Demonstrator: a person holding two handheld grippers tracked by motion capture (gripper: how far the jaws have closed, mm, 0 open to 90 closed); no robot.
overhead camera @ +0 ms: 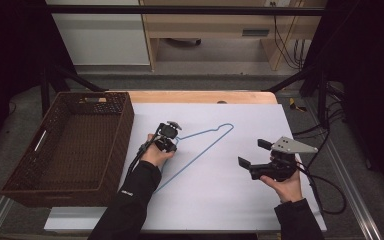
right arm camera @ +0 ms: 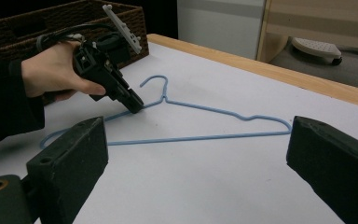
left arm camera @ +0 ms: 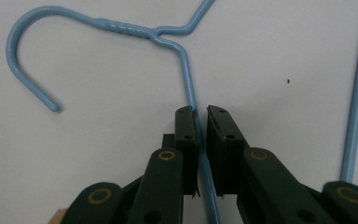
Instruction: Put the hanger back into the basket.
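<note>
A blue wire hanger [overhead camera: 200, 156] lies flat on the white sheet, with its hook toward the basket. My left gripper [overhead camera: 174, 144] points down at the hanger's arm just below the twisted neck. In the left gripper view the jaws [left arm camera: 203, 114] stand nearly together with the hanger's wire [left arm camera: 186, 70] pinched between the pads. The right gripper view shows the same grip [right arm camera: 137, 106] on the hanger [right arm camera: 205, 137]. My right gripper [overhead camera: 254, 153] hovers to the right of the hanger, with its jaws [right arm camera: 198, 140] wide open and holding nothing.
A dark brown wicker basket [overhead camera: 122, 135] stands on the table's left side, beside the white sheet [overhead camera: 240, 200]. A strip of bare wooden tabletop [overhead camera: 205, 96] runs along the far edge. Cables trail off the table at the right [overhead camera: 330, 200].
</note>
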